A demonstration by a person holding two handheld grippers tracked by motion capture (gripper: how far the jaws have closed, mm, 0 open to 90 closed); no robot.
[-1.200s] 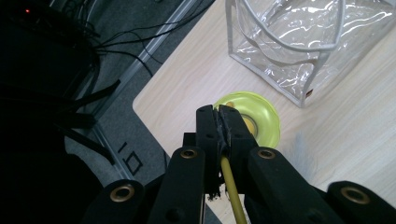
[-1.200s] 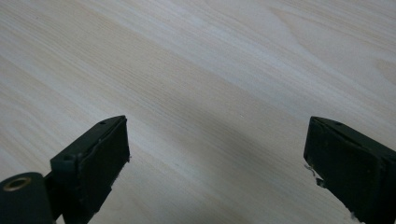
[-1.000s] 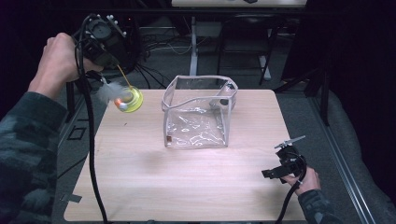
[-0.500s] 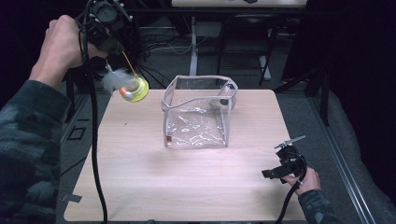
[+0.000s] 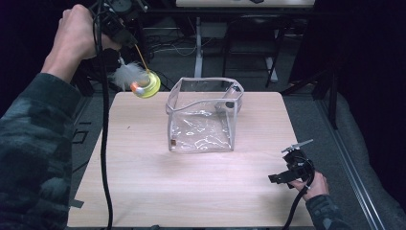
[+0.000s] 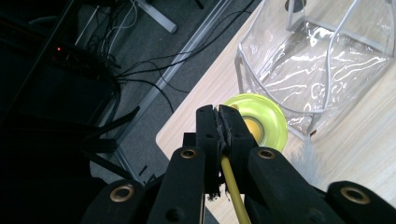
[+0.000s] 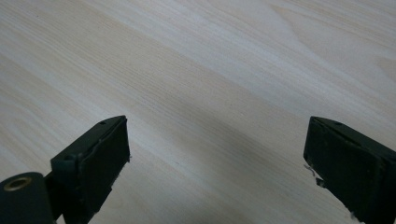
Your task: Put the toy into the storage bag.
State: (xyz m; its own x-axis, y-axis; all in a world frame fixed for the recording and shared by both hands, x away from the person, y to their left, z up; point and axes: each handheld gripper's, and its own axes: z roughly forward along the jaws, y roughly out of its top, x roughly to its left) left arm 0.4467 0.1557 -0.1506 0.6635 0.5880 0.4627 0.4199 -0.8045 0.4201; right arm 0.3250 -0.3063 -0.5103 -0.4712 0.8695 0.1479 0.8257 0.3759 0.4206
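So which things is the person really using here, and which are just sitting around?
In use:
- left gripper, shut on the feather toy's stick
- feather toy, hanging over the table's far left corner
- clear bag, standing open

Just there:
- right gripper, open, low over the table
- cables on the floor

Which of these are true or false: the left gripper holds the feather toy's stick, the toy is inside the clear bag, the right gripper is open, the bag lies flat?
The left gripper pinches the toy's yellow stick: true.
The feather toy is inside the clear bag: false, it hangs in the air beside the bag, near the table's far left corner.
The right gripper is open: true, with nothing between its jaws.
The bag lies flat: false, it stands open on the table.
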